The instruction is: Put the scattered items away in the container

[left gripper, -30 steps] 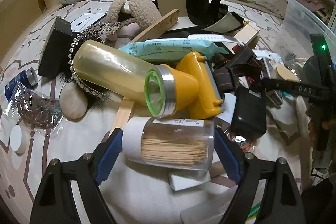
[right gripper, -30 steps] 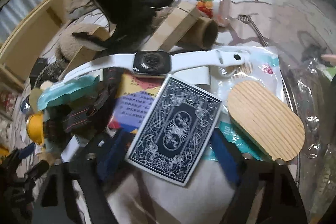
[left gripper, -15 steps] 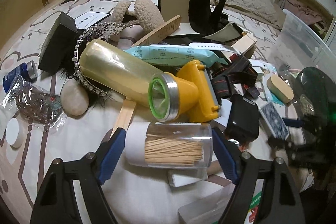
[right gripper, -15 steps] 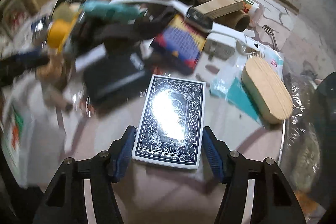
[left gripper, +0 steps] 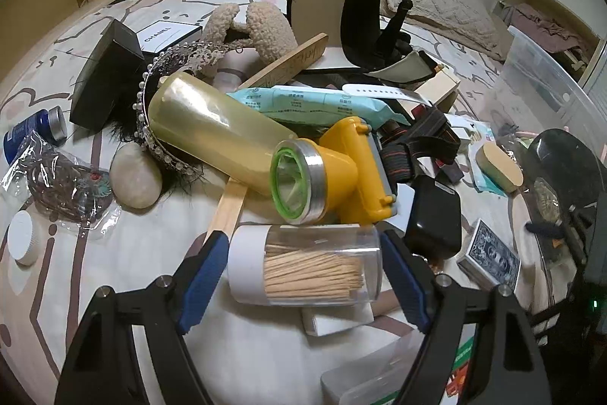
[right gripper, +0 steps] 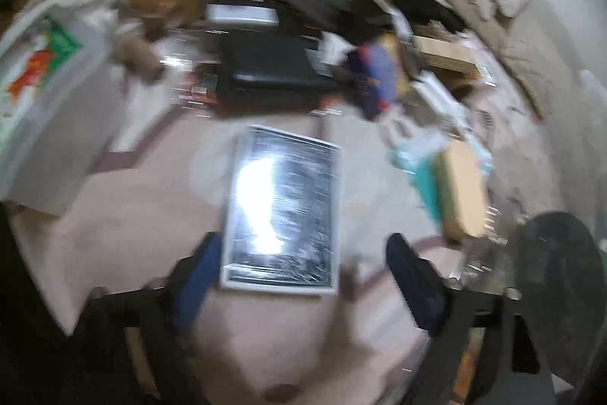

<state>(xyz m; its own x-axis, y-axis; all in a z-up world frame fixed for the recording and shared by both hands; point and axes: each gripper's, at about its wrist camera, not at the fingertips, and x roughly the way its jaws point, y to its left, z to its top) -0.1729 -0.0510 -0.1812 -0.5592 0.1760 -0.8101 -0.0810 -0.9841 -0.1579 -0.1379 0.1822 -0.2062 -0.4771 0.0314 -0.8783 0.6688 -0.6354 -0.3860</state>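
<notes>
A yellow flashlight (left gripper: 334, 173) and a pale bottle (left gripper: 212, 128) crowd just behind the toothpick jar (left gripper: 307, 264) on the bed (left gripper: 125, 260). A white box (left gripper: 167, 33) reads "CHANEL". The left gripper (left gripper: 303, 272) fingers clamp the jar's ends. The right gripper (right gripper: 299, 272) fingers are opening wide around the card deck (right gripper: 282, 211); the clear container (left gripper: 546, 78) sits at the bed's right edge.

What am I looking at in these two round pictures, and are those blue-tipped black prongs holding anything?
No robot arm: a person carries a two-finger gripper in each hand, each with a fisheye camera looking along its fingers. In the left view, the left gripper brackets a clear toothpick jar lying on a cluttered bed, below a yellow flashlight; whether the pads press it is unclear. In the blurred right view, the right gripper is opening around a deck of playing cards, with a gap on one side. A clear storage bin stands at the right.
</notes>
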